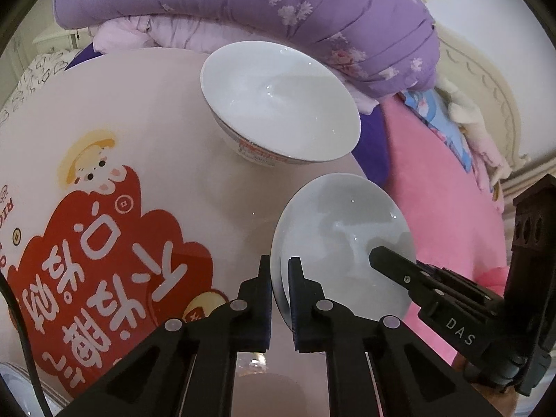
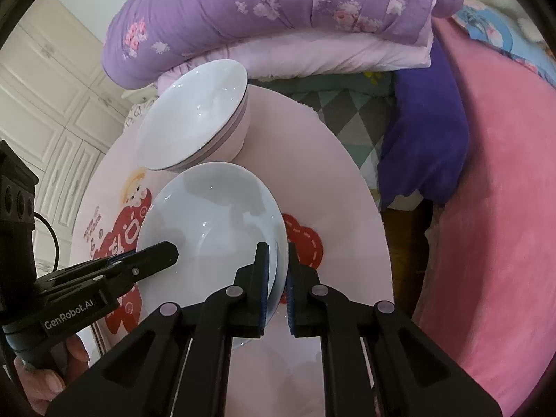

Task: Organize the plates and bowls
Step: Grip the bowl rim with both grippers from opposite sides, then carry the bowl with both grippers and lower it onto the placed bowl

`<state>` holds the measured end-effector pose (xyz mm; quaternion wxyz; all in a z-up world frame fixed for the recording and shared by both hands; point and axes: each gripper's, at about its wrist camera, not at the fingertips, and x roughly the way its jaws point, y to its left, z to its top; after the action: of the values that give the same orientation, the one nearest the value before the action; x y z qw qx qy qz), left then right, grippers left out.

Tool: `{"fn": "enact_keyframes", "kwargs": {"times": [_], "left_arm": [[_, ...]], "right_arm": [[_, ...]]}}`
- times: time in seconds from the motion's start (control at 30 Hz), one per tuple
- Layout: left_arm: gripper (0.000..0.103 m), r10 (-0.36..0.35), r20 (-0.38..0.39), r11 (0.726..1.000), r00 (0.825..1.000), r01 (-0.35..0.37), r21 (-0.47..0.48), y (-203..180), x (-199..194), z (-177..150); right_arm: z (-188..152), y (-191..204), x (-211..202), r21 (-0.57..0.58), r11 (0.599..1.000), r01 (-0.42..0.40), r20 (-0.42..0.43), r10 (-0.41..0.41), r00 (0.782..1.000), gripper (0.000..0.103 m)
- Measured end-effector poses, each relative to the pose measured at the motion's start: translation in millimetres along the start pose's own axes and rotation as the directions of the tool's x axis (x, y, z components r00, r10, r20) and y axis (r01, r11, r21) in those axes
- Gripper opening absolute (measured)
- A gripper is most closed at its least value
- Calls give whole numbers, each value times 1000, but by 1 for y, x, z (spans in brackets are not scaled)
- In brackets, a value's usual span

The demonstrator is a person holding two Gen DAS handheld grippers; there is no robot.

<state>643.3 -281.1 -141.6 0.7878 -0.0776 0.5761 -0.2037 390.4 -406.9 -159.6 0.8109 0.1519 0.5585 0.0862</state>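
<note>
While clamped, both grippers' jaws pinch opposite rims of the plate [image 2: 208, 229].

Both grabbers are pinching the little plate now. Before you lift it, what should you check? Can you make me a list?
1. Left gripper shut on the rim of the small pale blue ceramic plate: ok.
2. Right gripper shut on the opposite rim: ok.
3. Plate empty, nothing to spill: ok.
4. Large white ceramic bowl stands apart from the plate in the left wrist view: ok.
5. Grip deep enough not to slip: cannot tell.
6. Plate clear of the round pink table edge: ok.
</note>
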Motion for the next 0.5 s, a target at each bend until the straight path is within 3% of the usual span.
{"fn": "enact_keyframes", "kwargs": {"times": [0.5], "left_arm": [[5, -14, 61, 1000, 998, 14, 10, 12, -64, -32]], "right_arm": [[-20, 37, -33, -48, 999, -7, 34, 9, 999, 8]]}}
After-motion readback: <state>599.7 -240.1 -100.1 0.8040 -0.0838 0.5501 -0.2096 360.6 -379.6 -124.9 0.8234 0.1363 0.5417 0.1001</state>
